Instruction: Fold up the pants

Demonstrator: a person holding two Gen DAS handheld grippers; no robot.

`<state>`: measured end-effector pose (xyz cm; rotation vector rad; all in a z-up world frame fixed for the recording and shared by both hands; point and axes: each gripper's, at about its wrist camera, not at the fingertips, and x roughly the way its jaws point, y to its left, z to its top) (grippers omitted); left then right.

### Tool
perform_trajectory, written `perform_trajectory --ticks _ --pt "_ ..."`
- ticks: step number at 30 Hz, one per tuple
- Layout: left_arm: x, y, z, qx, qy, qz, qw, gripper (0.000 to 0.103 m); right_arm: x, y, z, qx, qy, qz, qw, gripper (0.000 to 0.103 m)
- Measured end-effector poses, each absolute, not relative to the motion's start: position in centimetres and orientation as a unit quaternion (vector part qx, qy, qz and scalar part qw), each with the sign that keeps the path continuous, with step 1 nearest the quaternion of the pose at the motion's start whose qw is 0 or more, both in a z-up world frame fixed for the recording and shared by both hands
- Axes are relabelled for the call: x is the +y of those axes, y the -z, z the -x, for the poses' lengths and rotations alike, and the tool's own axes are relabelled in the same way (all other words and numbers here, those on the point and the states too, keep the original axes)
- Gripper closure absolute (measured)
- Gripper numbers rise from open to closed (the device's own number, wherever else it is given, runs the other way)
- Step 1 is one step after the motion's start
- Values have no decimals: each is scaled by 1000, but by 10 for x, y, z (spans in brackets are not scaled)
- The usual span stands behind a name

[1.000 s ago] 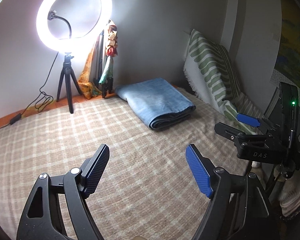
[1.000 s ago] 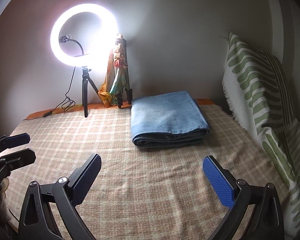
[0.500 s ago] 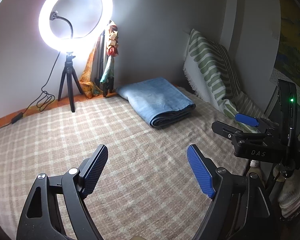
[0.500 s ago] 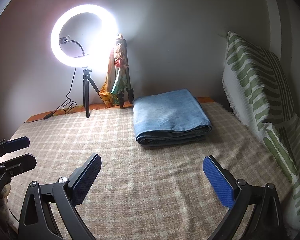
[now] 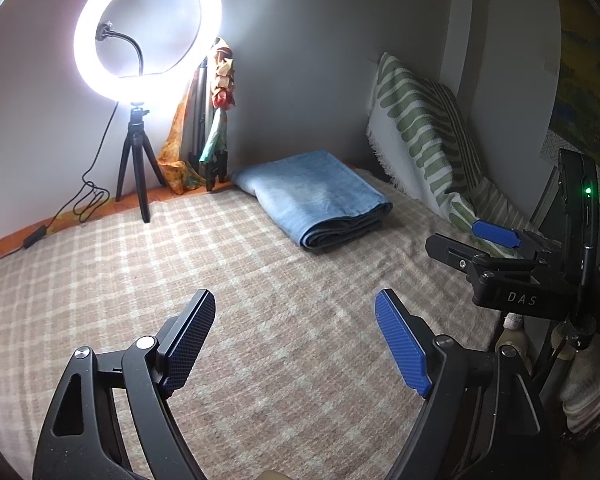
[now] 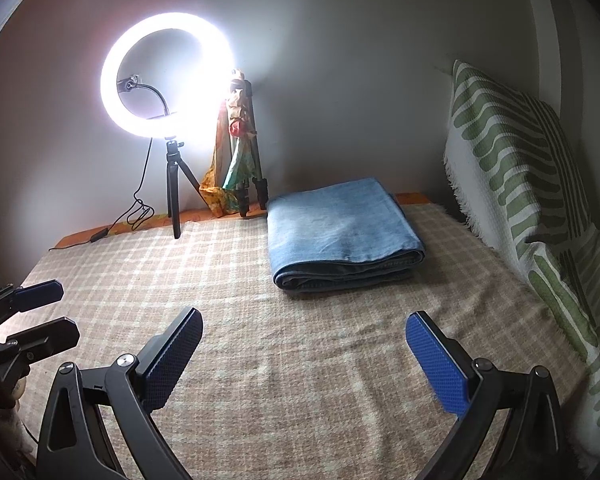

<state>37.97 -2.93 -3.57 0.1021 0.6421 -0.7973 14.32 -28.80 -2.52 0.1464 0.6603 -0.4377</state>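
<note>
The folded blue pants (image 6: 342, 232) lie flat at the far end of the checked blanket (image 6: 300, 380) near the wall, their folded edge facing the grippers. The left gripper (image 5: 296, 344) and right gripper (image 6: 304, 360) hover low over the blanket, well short of the pants, pointing toward them. Both have jaws spread wide, holding nothing.

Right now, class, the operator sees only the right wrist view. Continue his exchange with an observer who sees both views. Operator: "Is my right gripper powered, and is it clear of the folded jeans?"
Observer: A green light glows on the body of the right gripper.
Operator: And the jeans?
Observer: Seen from the side, the gripper is open above the checked blanket, with bare blanket between it and the folded jeans.
Operator: Anything beyond my right edge?
Observer: A landscape picture is on the wall there.
</note>
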Motion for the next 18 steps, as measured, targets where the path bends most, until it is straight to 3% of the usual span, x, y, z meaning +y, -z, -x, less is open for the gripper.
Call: perform_trajectory --ticks 18 --pt "-28 35 -381 309 387 -45 868 21 -285 28 -144 324 210 -73 920 0"
